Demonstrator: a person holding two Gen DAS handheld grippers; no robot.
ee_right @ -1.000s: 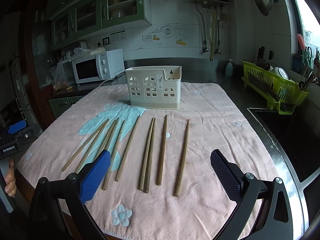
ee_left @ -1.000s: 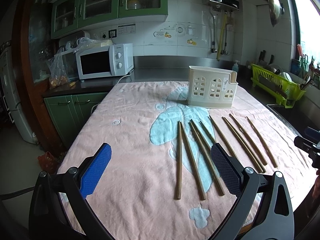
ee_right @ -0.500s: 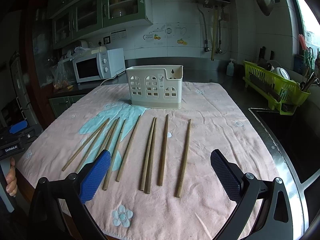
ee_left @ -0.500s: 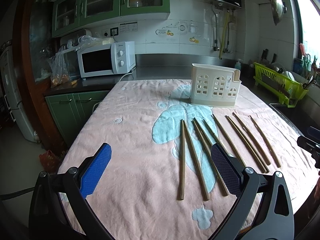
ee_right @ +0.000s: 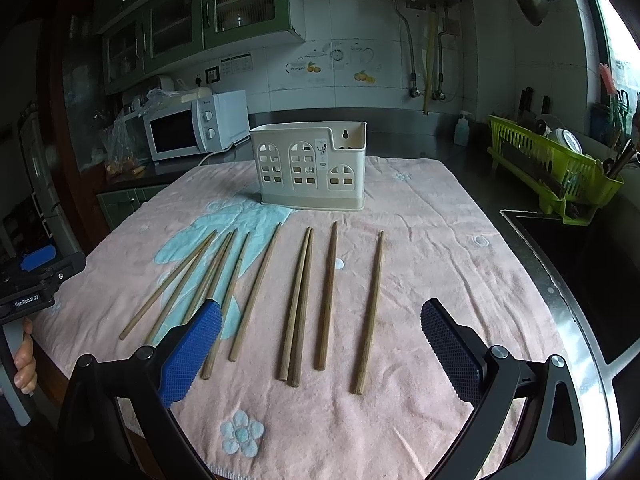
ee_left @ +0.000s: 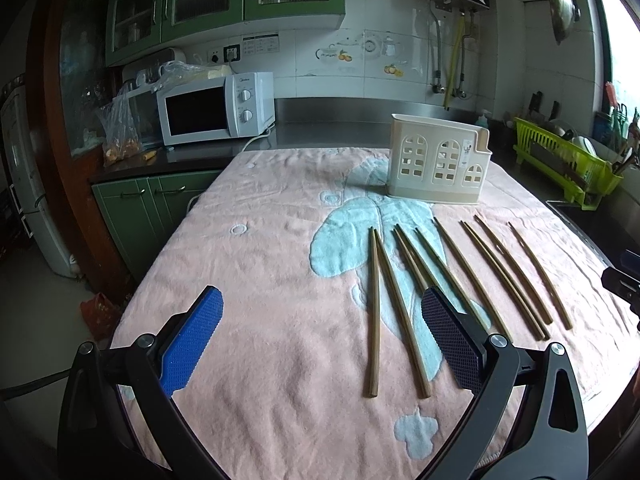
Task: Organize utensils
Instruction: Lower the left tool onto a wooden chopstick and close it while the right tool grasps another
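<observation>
Several wooden chopsticks (ee_left: 460, 276) lie side by side on a pink towel (ee_left: 272, 280); they also show in the right wrist view (ee_right: 296, 300). A cream plastic utensil holder (ee_left: 438, 166) stands upright at the towel's far side, also in the right wrist view (ee_right: 310, 166). My left gripper (ee_left: 322, 338) is open and empty, hovering over the towel's near left, its right finger beside the leftmost chopsticks. My right gripper (ee_right: 322, 340) is open and empty above the near ends of the chopsticks.
A white microwave (ee_left: 214, 108) sits on the dark counter at the back left. A green dish rack (ee_right: 556, 170) stands at the right beside a sink (ee_right: 580, 280). The towel's near edge (ee_right: 320, 468) lies just below my right gripper.
Both grippers have drifted slightly; the left wrist view shows the chopsticks and holder shifting a little right and down. Both grippers stay open and nothing on the towel has moved.
</observation>
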